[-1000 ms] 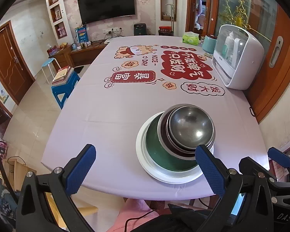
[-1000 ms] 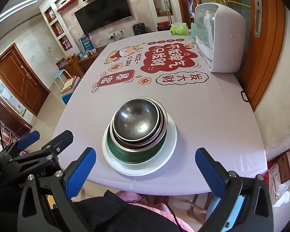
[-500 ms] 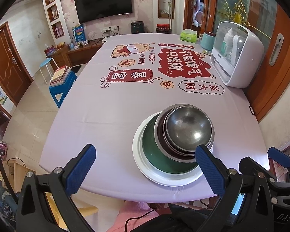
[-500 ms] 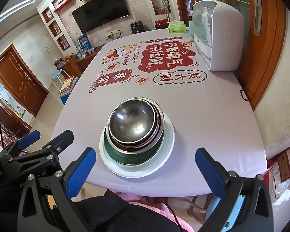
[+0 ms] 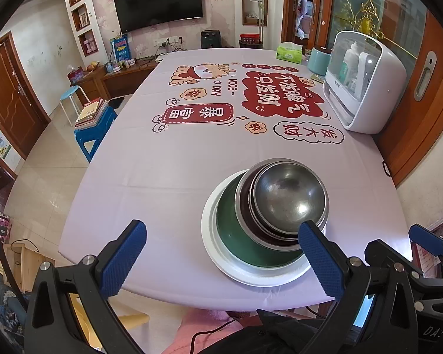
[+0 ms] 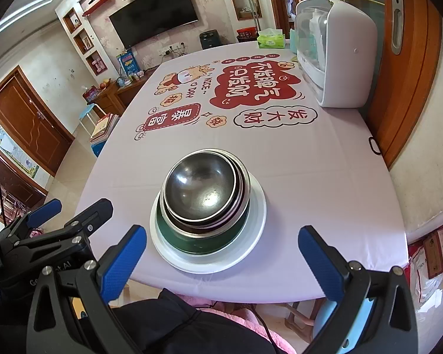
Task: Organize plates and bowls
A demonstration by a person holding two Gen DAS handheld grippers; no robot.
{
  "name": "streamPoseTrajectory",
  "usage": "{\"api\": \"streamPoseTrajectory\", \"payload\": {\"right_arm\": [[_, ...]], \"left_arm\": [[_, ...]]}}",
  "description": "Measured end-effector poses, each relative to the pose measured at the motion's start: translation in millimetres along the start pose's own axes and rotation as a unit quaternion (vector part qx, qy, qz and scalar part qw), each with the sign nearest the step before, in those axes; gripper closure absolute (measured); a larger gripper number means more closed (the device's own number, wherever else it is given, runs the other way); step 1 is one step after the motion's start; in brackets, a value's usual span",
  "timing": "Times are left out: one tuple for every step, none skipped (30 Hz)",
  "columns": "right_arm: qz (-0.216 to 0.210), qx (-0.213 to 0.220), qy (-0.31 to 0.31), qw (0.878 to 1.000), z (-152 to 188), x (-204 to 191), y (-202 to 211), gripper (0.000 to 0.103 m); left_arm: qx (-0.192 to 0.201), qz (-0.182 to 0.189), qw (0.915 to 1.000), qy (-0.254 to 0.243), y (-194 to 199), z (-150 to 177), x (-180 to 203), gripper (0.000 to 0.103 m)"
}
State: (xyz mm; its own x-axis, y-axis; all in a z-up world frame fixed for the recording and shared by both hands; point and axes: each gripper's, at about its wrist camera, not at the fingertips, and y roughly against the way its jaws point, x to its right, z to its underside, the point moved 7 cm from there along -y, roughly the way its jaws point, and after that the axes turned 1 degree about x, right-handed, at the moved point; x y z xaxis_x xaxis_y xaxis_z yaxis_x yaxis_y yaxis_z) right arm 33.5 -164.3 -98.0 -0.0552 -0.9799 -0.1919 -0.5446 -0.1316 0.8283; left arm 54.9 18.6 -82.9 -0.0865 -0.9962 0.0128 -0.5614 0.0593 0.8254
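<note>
A stack stands near the table's front edge: a white plate (image 5: 218, 256) (image 6: 251, 236), a green bowl (image 5: 230, 230) (image 6: 186, 243) on it, and nested steel bowls (image 5: 289, 197) (image 6: 203, 188) on top. My left gripper (image 5: 221, 261) is open and empty, held off the table's front edge, left of and below the stack. My right gripper (image 6: 221, 261) is open and empty, also off the front edge, just in front of the stack. The left gripper also shows in the right wrist view (image 6: 62, 215).
The table (image 5: 150, 159) has a lilac cloth with red printed patches. A white appliance (image 5: 366, 85) (image 6: 336, 53), a teal jar (image 5: 319, 62) and a tissue box (image 5: 289, 51) stand at its far right. A blue stool with books (image 5: 94, 124) stands left of the table.
Both grippers have drawn back slightly from the table and stay open. The stack has not moved.
</note>
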Motion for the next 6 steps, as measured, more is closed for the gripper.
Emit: {"api": "streamPoseTrajectory", "payload": {"right_arm": [[0.000, 0.000, 0.000, 1.000, -0.2, 0.0, -0.1, 0.000], [0.000, 0.000, 0.000, 1.000, -0.1, -0.1, -0.2, 0.000], [0.000, 0.001, 0.000, 1.000, -0.3, 0.0, -0.1, 0.000], [0.000, 0.001, 0.000, 1.000, -0.3, 0.0, -0.5, 0.000], [0.000, 0.000, 0.000, 1.000, -0.2, 0.0, -0.8, 0.000], [0.000, 0.000, 0.000, 1.000, -0.4, 0.2, -0.4, 0.000]], "left_arm": [[0.000, 0.000, 1.0000, 0.000, -0.3, -0.7, -0.2, 0.001], [0.000, 0.000, 1.0000, 0.000, -0.3, -0.8, -0.1, 0.001], [0.000, 0.001, 1.0000, 0.000, -0.4, -0.7, 0.0, 0.001], [0.000, 0.000, 1.0000, 0.000, -0.6, -0.5, 0.1, 0.001], [0.000, -0.001, 1.0000, 0.000, -0.3, -0.9, 0.0, 0.001], [0.000, 0.000, 1.0000, 0.000, -0.2, -1.1, -0.1, 0.001]]}}
